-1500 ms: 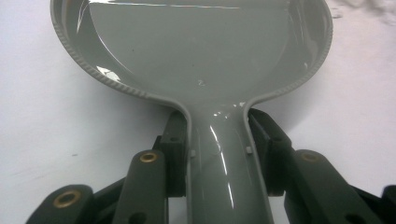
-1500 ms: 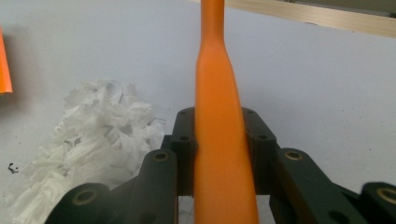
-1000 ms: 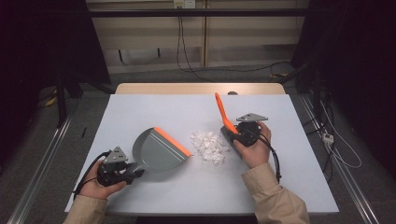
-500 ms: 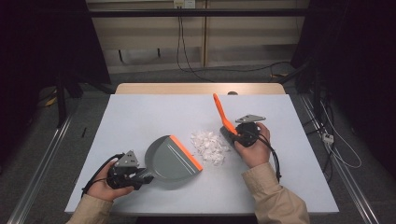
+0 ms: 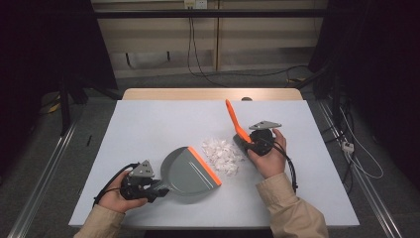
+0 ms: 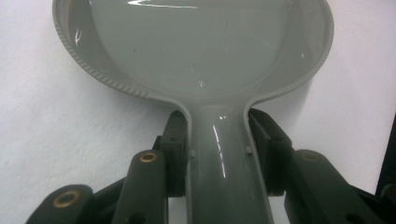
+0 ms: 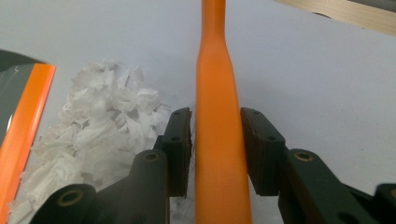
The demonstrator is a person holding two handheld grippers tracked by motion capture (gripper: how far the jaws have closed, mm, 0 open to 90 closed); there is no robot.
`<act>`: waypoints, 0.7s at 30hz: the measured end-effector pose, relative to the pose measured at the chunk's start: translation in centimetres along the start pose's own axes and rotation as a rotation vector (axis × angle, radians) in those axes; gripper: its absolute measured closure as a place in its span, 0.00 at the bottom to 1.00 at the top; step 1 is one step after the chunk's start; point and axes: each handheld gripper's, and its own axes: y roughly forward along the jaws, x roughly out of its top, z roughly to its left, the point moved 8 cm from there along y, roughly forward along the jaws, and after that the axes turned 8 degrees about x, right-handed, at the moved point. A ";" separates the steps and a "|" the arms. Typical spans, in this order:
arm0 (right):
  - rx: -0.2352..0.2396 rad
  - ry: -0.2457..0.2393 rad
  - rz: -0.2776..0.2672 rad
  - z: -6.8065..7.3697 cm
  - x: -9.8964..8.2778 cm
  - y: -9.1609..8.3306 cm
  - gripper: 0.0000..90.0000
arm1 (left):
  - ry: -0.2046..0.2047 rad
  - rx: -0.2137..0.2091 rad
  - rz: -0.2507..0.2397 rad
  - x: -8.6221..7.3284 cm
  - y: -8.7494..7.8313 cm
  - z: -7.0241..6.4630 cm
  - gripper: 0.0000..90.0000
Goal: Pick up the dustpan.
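On the pale table (image 5: 148, 129) in the high view, the left gripper (image 5: 157, 187) clamps the handle of a grey dustpan (image 5: 190, 171), whose orange lip lies just beside a heap of white paper scraps (image 5: 222, 154). The right gripper (image 5: 246, 140) grips an orange brush handle (image 5: 233, 119) just beyond that heap.

In the left gripper view, both pads press the dustpan (image 6: 196, 51) handle from either side; its bowl spreads out ahead of the fingers.

In the right gripper view, the jaws have just been opening a little, yet the brush handle (image 7: 217, 116) stands between the pads and runs on ahead of them, with the paper scraps (image 7: 93, 135) beside one finger.
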 end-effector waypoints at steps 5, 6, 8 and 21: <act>-0.010 -0.022 0.018 0.2 0.3 0.1 0.75 | 0.001 0.009 0.011 0.4 0.5 0.0 0.69; -0.013 -0.019 0.019 0.2 0.3 0.2 0.78 | -0.007 -0.017 0.005 0.5 0.6 -0.1 0.69; -0.017 -0.020 0.037 0.1 0.1 0.3 0.79 | -0.009 -0.025 0.006 0.6 0.7 0.0 0.69; -0.016 -0.016 0.016 0.9 0.1 0.5 0.80 | -0.008 -0.037 0.019 0.6 1.0 0.2 0.69</act>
